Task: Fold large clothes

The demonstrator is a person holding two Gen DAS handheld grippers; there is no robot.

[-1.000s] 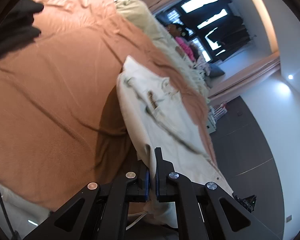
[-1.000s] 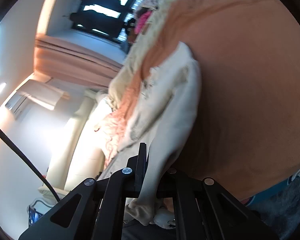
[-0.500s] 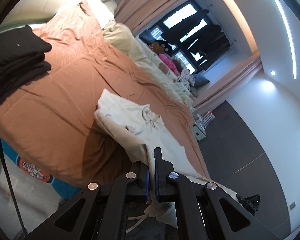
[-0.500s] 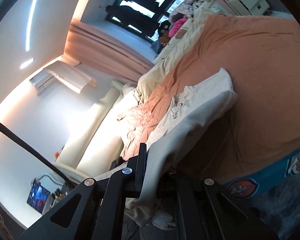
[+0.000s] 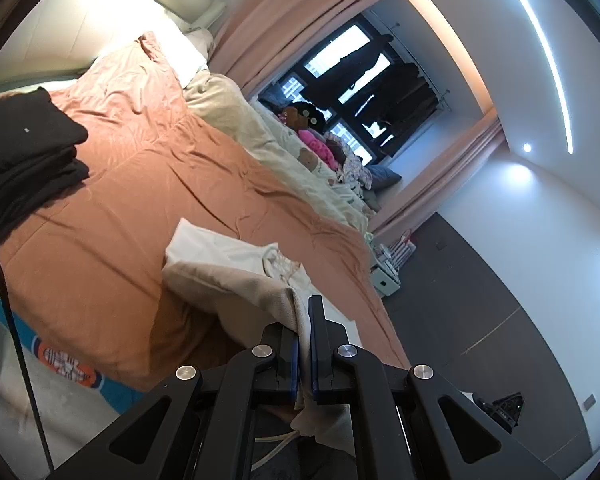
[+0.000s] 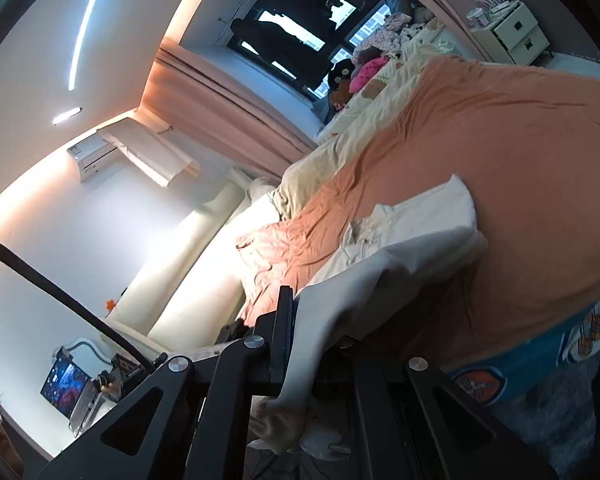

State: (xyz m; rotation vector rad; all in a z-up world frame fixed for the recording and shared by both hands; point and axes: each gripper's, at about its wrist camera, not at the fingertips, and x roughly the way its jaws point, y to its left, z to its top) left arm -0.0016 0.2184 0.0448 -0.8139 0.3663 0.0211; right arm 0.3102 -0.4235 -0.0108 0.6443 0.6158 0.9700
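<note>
- The left claw (image 5: 304, 344) was squeezed tight on an edge of the cream garment (image 5: 236, 276). Its two fingers were almost touching, with the cloth pinched between them.
- A bit of that cloth hung down behind the left claw's fingers, close to the camera.
- From the left claw, the cream garment ran forward and a little to the left, out onto the orange bed cover (image 5: 132, 200). The far part lay flat there, with its neck opening and strings facing up.
- The right claw (image 6: 304, 320) held another edge of the cream garment (image 6: 412, 236). The cloth draped over the claw and hid one finger, so only the left finger (image 6: 286, 320) showed.
- From the right claw, the garment stretched forward and to the right, lifted off the bed near the claw and resting on the orange bed cover (image 6: 520, 168) farther away.
- A loose end of the cloth dangled below the right claw.
- Far to the left of the left claw, a stack of black folded clothes (image 5: 24, 152) sat on the bed, well apart from the cream garment.
- Past both claws, on the far side of the bed, lay a pale blanket (image 5: 236, 120) and some soft toys (image 5: 316, 144).
</note>
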